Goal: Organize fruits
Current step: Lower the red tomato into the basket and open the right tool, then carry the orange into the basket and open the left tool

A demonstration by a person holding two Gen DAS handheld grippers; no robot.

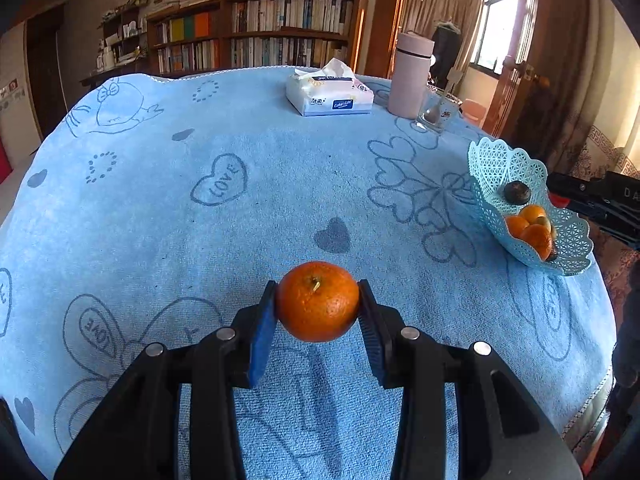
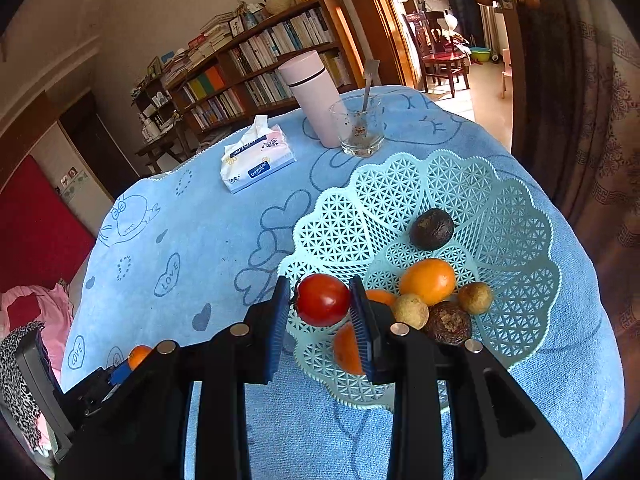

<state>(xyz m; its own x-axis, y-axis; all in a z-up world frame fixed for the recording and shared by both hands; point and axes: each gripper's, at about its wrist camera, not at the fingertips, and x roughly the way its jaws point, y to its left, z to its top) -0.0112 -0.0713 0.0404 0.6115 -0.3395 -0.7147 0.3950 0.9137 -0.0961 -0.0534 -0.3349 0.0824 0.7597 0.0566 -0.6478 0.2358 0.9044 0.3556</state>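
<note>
My left tool [image 1: 318,304] is clamped on an orange [image 1: 317,301] above the near middle of the desk [image 1: 240,208]. My right tool [image 2: 320,300] grips a tomato [image 2: 322,299] over the basket [image 2: 516,240] rim, with fruit inside. Far off stand a tissue box [image 1: 330,98], flask [image 1: 409,76] and glass [image 1: 438,114], well apart from both.

Pretty clearly somebody's home I'm in: packed wooden bookshelves [image 1: 256,32] along the wall, a table under a blue cartoon towel [image 1: 200,220], tissue box [image 1: 330,98], pink thermos [image 2: 314,98], clothes hanging by the curtained window [image 1: 500,16].
</note>
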